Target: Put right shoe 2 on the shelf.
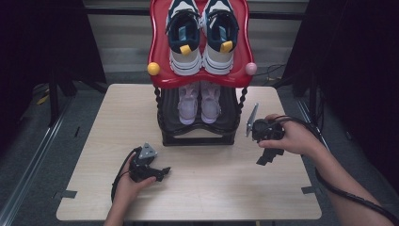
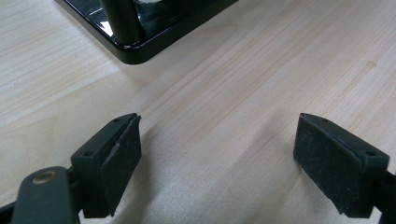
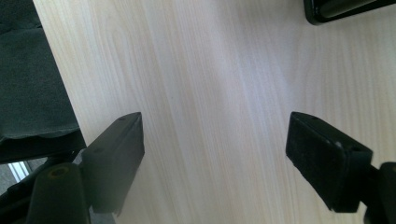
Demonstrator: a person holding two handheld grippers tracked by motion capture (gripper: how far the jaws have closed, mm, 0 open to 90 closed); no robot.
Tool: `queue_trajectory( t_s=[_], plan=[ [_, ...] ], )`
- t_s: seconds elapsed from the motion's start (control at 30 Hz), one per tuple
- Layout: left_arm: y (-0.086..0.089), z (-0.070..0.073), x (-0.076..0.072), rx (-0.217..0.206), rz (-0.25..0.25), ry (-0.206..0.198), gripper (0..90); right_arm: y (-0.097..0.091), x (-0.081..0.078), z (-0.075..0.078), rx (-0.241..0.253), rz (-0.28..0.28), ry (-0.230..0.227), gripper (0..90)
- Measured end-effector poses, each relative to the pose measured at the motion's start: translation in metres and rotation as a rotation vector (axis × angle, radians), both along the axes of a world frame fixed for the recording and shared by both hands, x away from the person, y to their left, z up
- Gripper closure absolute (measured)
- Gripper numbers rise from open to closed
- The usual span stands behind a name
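A two-shelf shoe rack (image 1: 197,139) stands at the back middle of the wooden table (image 1: 202,193). Its red top shelf (image 1: 157,47) carries a pair of navy and white sneakers (image 1: 202,33) with yellow heel tabs. A pair of pale lilac shoes (image 1: 199,104) sits on the black lower shelf. My left gripper (image 1: 162,173) rests low at the front left of the rack, open, with bare wood between its jaws (image 2: 219,123). My right gripper (image 1: 269,157) hovers to the right of the rack, open and holding nothing (image 3: 215,121).
The rack's black base corner (image 2: 135,51) lies just ahead of the left jaws, and its edge (image 3: 345,9) shows in the right gripper view. The table's edge and dark floor (image 3: 32,70) are close beside the right gripper. Black cables trail from both hands.
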State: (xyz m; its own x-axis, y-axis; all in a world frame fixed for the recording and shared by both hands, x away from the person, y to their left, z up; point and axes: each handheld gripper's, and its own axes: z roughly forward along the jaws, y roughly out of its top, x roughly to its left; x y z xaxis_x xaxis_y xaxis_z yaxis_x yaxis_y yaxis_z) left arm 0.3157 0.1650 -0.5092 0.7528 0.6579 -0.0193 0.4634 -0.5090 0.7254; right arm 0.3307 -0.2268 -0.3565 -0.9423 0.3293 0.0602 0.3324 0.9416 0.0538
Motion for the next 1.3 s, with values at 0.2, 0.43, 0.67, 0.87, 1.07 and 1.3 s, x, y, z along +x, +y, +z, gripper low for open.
queue_trajectory(
  t_s=[0.2, 0.43, 0.67, 0.87, 1.07, 1.3],
  plan=[
    [0.0, 0.0, 0.0, 0.006, 0.001, -0.005, 14.7, -0.004, 0.001, -0.014, 0.01, -0.026, 0.003, 19.0],
    [0.001, 0.0, 0.0, 0.009, -0.005, 0.002, 14.7, -0.009, 0.003, -0.034, 0.073, -0.021, 0.006, 18.5],
    [0.001, 0.0, 0.0, 0.009, -0.005, 0.002, 14.7, -0.009, 0.001, -0.052, 0.093, -0.048, 0.016, 18.4],
    [0.001, 0.0, 0.0, 0.009, -0.006, 0.002, 14.7, -0.009, 0.001, -0.064, 0.112, -0.045, 0.011, 18.3],
    [0.001, 0.0, 0.0, 0.01, -0.006, 0.001, 14.7, -0.011, -0.001, -0.072, 0.127, -0.074, 0.007, 18.0],
    [0.001, 0.0, 0.0, 0.01, -0.006, 0.001, 14.7, -0.016, -0.002, -0.083, 0.152, -0.094, -0.023, 17.8]
  ],
)
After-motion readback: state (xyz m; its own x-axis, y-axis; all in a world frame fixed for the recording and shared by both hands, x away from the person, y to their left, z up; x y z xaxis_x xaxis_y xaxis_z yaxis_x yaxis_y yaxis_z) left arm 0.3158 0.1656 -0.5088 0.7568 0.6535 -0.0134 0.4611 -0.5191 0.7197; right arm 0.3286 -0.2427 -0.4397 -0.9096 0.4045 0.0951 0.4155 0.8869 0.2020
